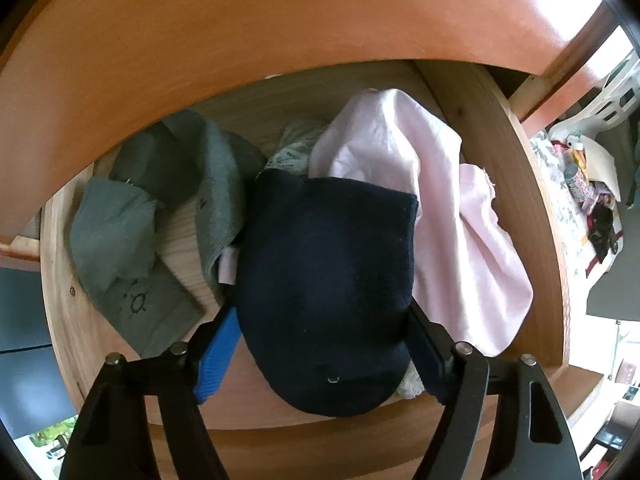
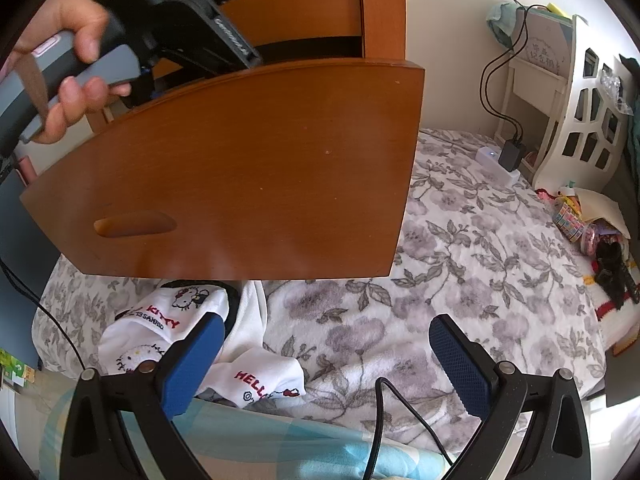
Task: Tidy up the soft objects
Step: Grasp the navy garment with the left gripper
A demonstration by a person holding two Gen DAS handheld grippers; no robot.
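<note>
Wooden drawer (image 1: 516, 184), pulled out, is seen from straight above in the left wrist view. Inside it a dark navy knit cap (image 1: 324, 280) lies between the blue pads of the left gripper (image 1: 320, 344); both pads are seen against the cap's sides, but whether they press on it cannot be told. A grey cloth (image 1: 120, 232) lies to the cap's left and a pink cloth (image 1: 452, 216) to its right, partly tucked under the cap.

In the right wrist view the right gripper (image 2: 324, 364) is held with jaws wide apart and nothing between them, above a floral blanket (image 2: 460, 248). White printed socks (image 2: 160, 328) lie on the blanket near its left finger. A hand (image 2: 72, 68) is seen gripping the other gripper's handle above the drawer.
</note>
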